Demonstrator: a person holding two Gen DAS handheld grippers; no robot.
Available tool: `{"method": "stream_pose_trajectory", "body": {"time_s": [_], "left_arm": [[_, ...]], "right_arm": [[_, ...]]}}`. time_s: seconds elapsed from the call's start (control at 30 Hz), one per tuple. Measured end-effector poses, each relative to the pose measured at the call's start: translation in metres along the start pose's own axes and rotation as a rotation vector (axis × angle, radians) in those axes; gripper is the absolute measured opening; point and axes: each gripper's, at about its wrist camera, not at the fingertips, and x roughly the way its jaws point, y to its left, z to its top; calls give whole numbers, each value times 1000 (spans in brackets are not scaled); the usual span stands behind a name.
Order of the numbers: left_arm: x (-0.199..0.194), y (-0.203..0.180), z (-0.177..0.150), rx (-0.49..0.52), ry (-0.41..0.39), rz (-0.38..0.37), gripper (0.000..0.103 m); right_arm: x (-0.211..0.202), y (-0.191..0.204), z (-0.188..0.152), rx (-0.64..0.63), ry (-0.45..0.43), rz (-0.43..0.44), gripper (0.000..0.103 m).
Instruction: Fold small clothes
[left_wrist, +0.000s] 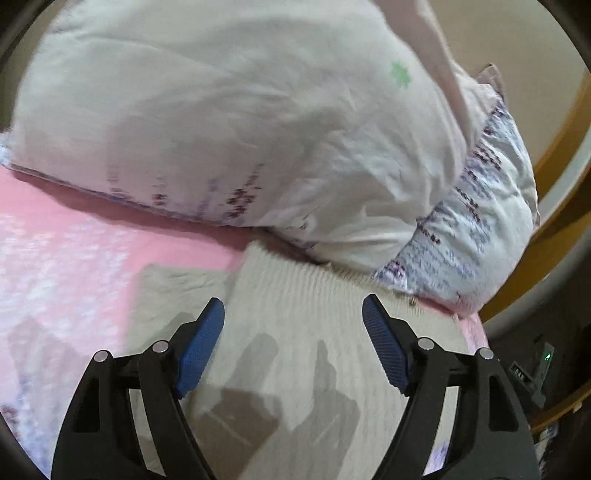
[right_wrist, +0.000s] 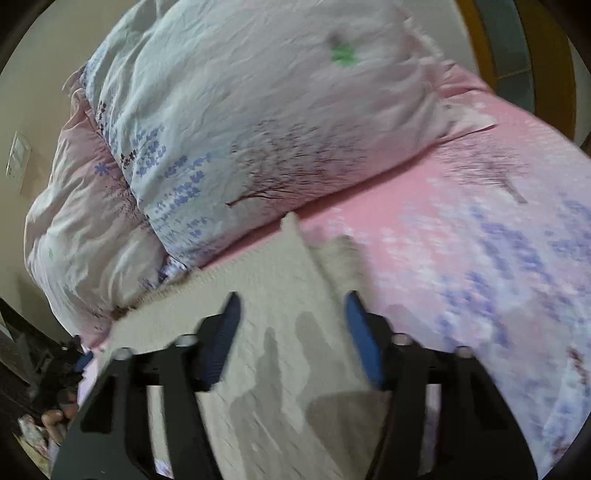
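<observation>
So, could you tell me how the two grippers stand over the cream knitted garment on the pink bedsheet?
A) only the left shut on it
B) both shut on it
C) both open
C: the left gripper and the right gripper each show blue-padded fingers spread wide above the cream knitted garment, pinching no cloth.
</observation>
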Motion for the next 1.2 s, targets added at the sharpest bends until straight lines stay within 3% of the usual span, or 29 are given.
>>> {"method": "stream_pose_trajectory", "body": {"time_s": [0.23,0.4,0.5,0.67,0.87,0.9,0.97,1.0,1.03,1.2], "left_arm": [[-37,18,-37,64,51,16,61],[-37,19,-57,92,84,45,57],[-34,20,-64,97,95,70,54],[-30,19,-70,117,106,64,40],[-25,15,-73,128,116,99,37],[-25,15,-72,127,116,98,35],[-27,15,-74,131,117,109,25],[-28,16,-74,123,119,101,13],[-29,17,-74,113,120,92,9],[-43,25,-72,77,108,45,7]], "right_arm": [[-30,-22,-34,-50,54,-15,47],[-30,-19,-47,-73,75,-12,35],[-27,-16,-51,-91,86,-31,35],[-25,-14,-55,-117,89,-50,27],[-24,-15,-55,-110,90,-59,32],[-24,-14,-56,-115,90,-62,29],[-23,-11,-57,-138,80,-73,20],[-24,-10,-58,-145,75,-70,17],[-27,-10,-58,-141,67,-66,16],[-48,-11,-58,-98,19,-20,11]]}}
